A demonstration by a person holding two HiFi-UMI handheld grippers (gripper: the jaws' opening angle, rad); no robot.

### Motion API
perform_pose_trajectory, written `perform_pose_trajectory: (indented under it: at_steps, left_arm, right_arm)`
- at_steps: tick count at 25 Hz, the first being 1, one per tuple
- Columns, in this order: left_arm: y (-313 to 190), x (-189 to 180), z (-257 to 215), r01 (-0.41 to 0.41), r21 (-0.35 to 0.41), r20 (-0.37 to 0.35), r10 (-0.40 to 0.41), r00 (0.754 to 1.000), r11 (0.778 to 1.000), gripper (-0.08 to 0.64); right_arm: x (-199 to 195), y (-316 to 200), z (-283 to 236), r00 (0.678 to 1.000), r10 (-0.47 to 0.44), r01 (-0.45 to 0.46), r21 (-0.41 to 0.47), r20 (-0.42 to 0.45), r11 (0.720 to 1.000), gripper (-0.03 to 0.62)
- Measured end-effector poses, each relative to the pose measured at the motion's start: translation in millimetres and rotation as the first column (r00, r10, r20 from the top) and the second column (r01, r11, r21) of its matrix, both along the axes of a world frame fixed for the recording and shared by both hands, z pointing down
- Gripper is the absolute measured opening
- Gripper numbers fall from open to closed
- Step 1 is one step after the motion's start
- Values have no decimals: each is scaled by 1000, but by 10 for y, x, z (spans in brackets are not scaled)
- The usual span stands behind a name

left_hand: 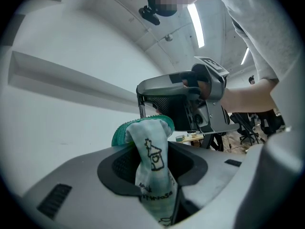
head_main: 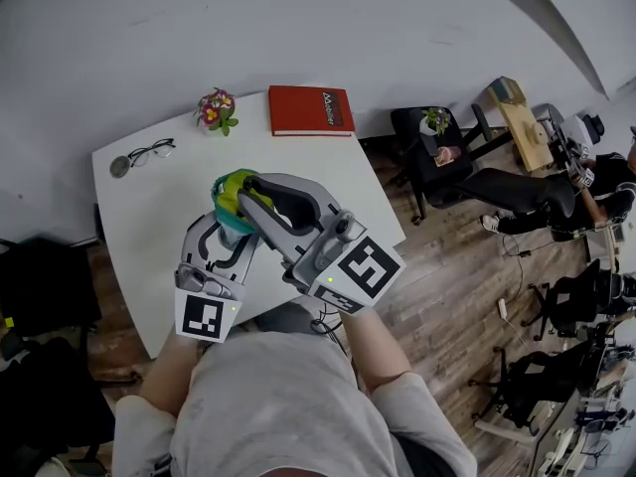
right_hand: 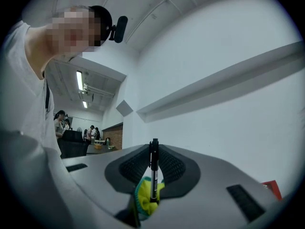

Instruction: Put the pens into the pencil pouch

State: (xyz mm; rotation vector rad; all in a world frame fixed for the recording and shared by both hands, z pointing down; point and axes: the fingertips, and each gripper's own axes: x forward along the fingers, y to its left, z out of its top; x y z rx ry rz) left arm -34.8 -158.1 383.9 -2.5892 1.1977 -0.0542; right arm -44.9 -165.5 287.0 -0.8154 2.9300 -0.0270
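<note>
Your left claw (head_main: 231,229) is closed on the pencil pouch (left_hand: 152,156), its pads pinching the pale fabric printed with a small house. The pouch stands upright between them, with its teal zip edge at the top. You hold it above the white desk (head_main: 169,207), near the desk's middle, in front of your chest. Your right claw (head_main: 260,192) is clamped on a black pen (right_hand: 154,171), which stands upright between the pads. The pen's lower end meets the pouch's yellow lining at the open mouth; how far in it reaches you cannot tell. The two claws sit close together, the right one over the pouch's top. At the desk's far edge lie a red book (head_main: 311,110), a small flower pot (head_main: 216,109) and a pair of glasses (head_main: 151,151)
</note>
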Motion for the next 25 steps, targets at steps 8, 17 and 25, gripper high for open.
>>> perform_pose_trajectory:
  at_steps: [8, 17, 25]
  left_arm:
    - [-31, -40, -21, 16, 10, -8, -16, 1000, 1000, 173]
    - [-72, -157, -48, 71, 9, -35, -71, 997, 997, 173]
    - [-120, -400, -112, 186, -29, -123, -188, 974, 982, 166]
  right_arm:
    - [-47, 10, 126, 997, -19, 17, -19, -81, 1000, 75]
    - [121, -162, 92, 992, 98, -96, 30, -74, 995, 45]
    - [241, -337, 192, 975, 185, -177, 73, -122, 982, 38]
